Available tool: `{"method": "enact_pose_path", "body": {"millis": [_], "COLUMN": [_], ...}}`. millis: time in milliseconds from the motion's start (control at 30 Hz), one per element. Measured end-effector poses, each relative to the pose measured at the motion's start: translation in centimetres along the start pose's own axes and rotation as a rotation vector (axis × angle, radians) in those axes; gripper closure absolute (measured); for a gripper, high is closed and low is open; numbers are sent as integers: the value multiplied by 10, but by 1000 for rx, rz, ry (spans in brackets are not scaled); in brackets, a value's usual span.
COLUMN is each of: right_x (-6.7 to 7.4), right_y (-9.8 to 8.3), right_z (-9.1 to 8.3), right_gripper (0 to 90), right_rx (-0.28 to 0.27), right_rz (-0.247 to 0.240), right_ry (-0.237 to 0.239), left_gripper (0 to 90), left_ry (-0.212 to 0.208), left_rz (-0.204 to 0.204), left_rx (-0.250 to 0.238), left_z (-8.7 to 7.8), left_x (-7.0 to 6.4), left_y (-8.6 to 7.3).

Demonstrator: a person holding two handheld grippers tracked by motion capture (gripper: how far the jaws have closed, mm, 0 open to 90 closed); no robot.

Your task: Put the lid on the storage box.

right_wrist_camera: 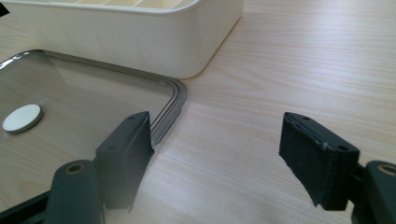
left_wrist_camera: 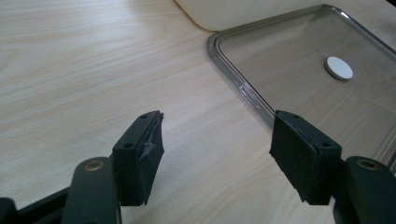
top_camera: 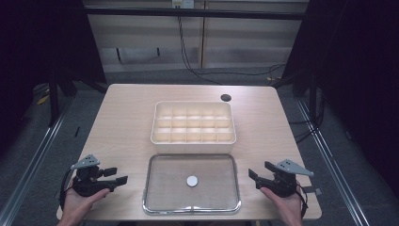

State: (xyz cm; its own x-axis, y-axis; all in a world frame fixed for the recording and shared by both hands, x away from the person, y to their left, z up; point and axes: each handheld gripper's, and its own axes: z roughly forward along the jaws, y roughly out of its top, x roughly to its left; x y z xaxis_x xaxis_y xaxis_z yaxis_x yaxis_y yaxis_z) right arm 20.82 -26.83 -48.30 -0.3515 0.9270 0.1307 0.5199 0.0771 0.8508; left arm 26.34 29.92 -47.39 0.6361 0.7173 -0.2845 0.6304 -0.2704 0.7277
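A pale wood-grain worktop with rounded corners fills the middle of the high view. At its centre sits a cream rectangular plastic organiser box divided into a grid of small open compartments. Just below it in the frame, close to its near wall, lies a flat rectangular glass lid with a metal rim, and a small white round knob sits at the lid's middle. A small dark round hole marks the worktop in the upper right, beyond the box.

The left gripper is held at the lower left of the frame, well apart from the lid's left rim, its fingers spread apart with nothing between them. In the left gripper view the lid's curved rim runs past the right finger, with bare wood under the gap. The right gripper is held at the lower right, near the lid's right rim, its fingers also spread wide and empty. In the right gripper view the lid's corner and the box's rounded corner lie at the upper left.

Bare worktop stretches along both sides of the box and lid out to the edges. Black cables trail over the grey floor beyond the far edge.
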Motion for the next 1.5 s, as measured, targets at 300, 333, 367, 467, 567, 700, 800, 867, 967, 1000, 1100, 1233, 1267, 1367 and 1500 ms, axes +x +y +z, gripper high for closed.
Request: {"method": "enact_pose_path", "body": {"millis": [300,333,367,467,567,700,800,867,967,1000,1100,1233,1267,1367,1500], "right_x": [-1,-1,-1,4,8,16,21,23,28,28,32,32,32,29,32], "right_y": [3,3,5,8,9,14,18,19,24,24,28,36,36,41,48], "right_z": [-4,-4,-6,-8,-7,-5,-4,-4,2,2,7,9,9,14,17], "right_gripper": [312,312,315,321,338,383,415,423,449,449,462,474,474,478,466], "right_rx": [37,37,36,46,62,78,78,82,112,112,132,119,119,126,117], "right_rz": [45,45,56,46,57,34,34,37,27,27,17,15,15,29,36], "right_ry": [54,54,78,98,106,132,143,153,175,175,187,192,192,198,236], "left_gripper": [404,404,426,434,442,432,419,419,422,427,470,507,512,512,505], "left_ry": [-42,-43,-39,-54,-60,-81,-85,-85,-78,-78,-76,-66,-66,-55,-61], "left_rz": [26,35,47,65,64,51,54,54,38,38,69,71,71,78,91], "left_rx": [9,9,8,10,3,13,13,13,20,20,42,64,64,80,82], "left_z": [-2,-2,-2,-1,-1,1,0,1,4,4,11,16,16,21,26], "left_x": [-5,-7,-9,-13,-15,-17,-22,-23,-23,-23,-23,-19,-19,-19,-26], "left_y": [-1,-1,-1,0,0,3,5,6,11,11,16,17,17,23,34]}}
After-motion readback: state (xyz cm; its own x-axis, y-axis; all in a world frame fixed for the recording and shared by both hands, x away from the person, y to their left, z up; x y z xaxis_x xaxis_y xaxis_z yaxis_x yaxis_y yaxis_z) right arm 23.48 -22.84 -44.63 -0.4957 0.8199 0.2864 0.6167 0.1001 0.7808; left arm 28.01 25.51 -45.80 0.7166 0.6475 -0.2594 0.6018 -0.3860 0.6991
